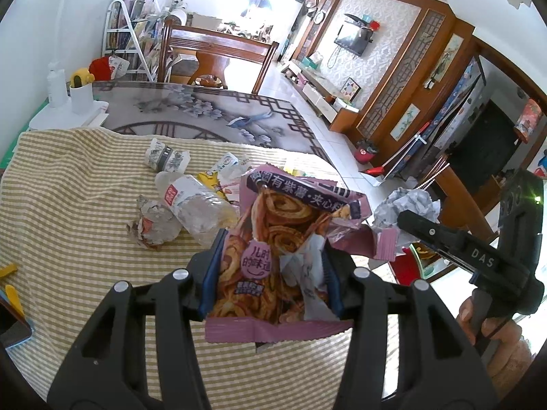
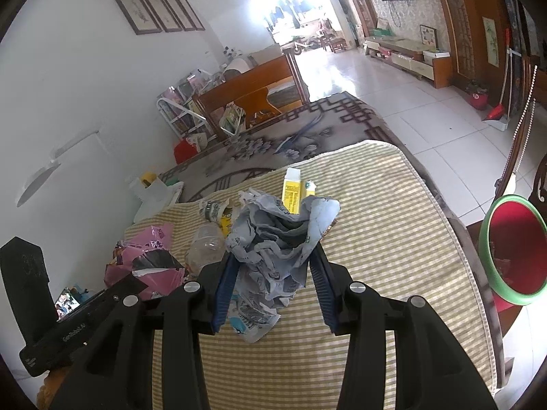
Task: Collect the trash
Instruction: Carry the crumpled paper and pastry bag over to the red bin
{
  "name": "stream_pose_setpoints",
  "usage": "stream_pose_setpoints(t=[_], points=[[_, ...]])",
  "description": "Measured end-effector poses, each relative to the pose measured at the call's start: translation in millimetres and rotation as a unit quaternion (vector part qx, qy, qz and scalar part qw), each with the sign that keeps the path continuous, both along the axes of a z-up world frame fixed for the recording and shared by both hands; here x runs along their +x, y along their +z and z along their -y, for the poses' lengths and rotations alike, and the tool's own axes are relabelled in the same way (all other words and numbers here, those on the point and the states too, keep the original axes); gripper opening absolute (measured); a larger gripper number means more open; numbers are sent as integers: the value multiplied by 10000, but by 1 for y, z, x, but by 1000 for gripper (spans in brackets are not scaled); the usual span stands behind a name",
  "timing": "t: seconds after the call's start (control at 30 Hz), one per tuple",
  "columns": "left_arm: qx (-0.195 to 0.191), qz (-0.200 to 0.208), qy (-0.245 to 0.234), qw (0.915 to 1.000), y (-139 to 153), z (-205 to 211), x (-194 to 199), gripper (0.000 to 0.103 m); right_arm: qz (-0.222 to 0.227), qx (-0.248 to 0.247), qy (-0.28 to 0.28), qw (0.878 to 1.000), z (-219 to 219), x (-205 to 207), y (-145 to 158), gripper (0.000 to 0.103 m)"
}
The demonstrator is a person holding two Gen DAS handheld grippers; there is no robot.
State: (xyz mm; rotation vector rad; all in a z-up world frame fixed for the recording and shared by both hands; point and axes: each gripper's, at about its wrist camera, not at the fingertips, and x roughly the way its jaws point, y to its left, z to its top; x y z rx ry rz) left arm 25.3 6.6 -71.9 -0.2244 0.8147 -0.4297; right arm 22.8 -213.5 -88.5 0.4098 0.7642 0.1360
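Pink snack wrapper (image 1: 273, 239) stands lengthwise in left tongs (image 1: 271, 270) — seemingly open-end up.

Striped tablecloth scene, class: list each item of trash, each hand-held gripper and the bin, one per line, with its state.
Left hand-held gripper: shut on the pink snack bag.
Right hand-held gripper: shut on the crumpled paper.
Plastic bottle: crushed, lying on the cloth.
Yellow box: lying flat.
Red bin: open, tilted in view.

Striped cloth (image 1: 85, 212) over the table. Grey flowered cover (image 1: 191, 109) behind it. Brown wooden bench (image 1: 218, 58) farther back, by a white shelf of books (image 1: 126, 34). Four framed pictures (image 2: 154, 7) on the wall. TV (image 1: 354, 39) far off.
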Motion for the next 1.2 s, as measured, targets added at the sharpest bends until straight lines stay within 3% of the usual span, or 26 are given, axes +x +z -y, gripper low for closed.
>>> stream_pose_setpoints(t=[0.63,0.8,1.2], points=[[43,83,-359,9993,7,68,3,48,13,57,-299,9995,61,-10,-2,42],[12,-63,-313,9995,4,106,4,48,-29,152,-292,9995,97,-8,-2,42],[63,116,-383,9992,20,215,5,48,-29,179,-292,9994,193,-9,1,42]])
